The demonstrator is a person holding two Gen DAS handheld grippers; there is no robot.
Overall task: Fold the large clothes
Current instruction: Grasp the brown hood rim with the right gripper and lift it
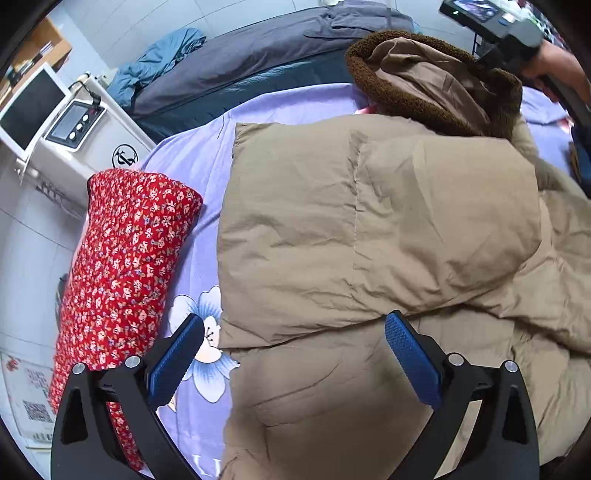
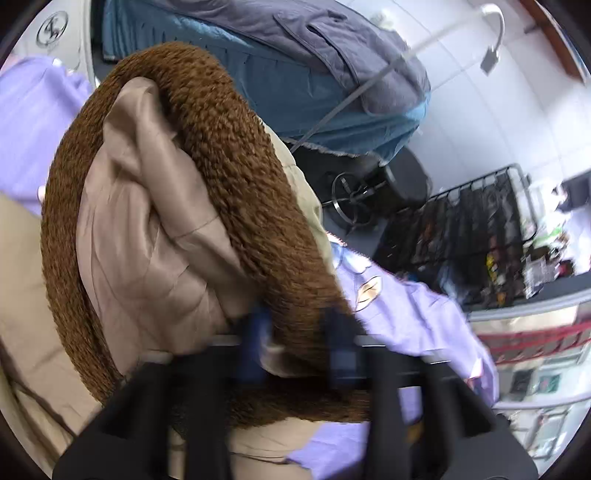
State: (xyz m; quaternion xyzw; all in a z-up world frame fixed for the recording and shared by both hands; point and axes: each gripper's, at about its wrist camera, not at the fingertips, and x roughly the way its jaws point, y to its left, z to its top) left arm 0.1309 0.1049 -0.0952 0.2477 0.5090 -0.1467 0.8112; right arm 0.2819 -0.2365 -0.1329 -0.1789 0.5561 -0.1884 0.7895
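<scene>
A large tan padded coat (image 1: 369, 240) lies partly folded on the lilac flowered bedsheet (image 1: 192, 173). Its hood (image 1: 432, 81), trimmed with brown fleece, is lifted at the far end. My left gripper (image 1: 295, 354) is open and empty, hovering just above the coat's near part, jaws wide apart. My right gripper (image 2: 299, 332) is shut on the brown fleece trim of the hood (image 2: 236, 177) and holds it up; its body also shows at the top right of the left wrist view (image 1: 495, 26). The right wrist view is motion-blurred.
A folded red floral garment (image 1: 122, 269) lies on the sheet left of the coat. A grey-blue quilt (image 1: 258, 48) is piled at the far side. A white appliance (image 1: 74, 125) stands at the left bedside. A black rack (image 2: 476, 229) stands at the right.
</scene>
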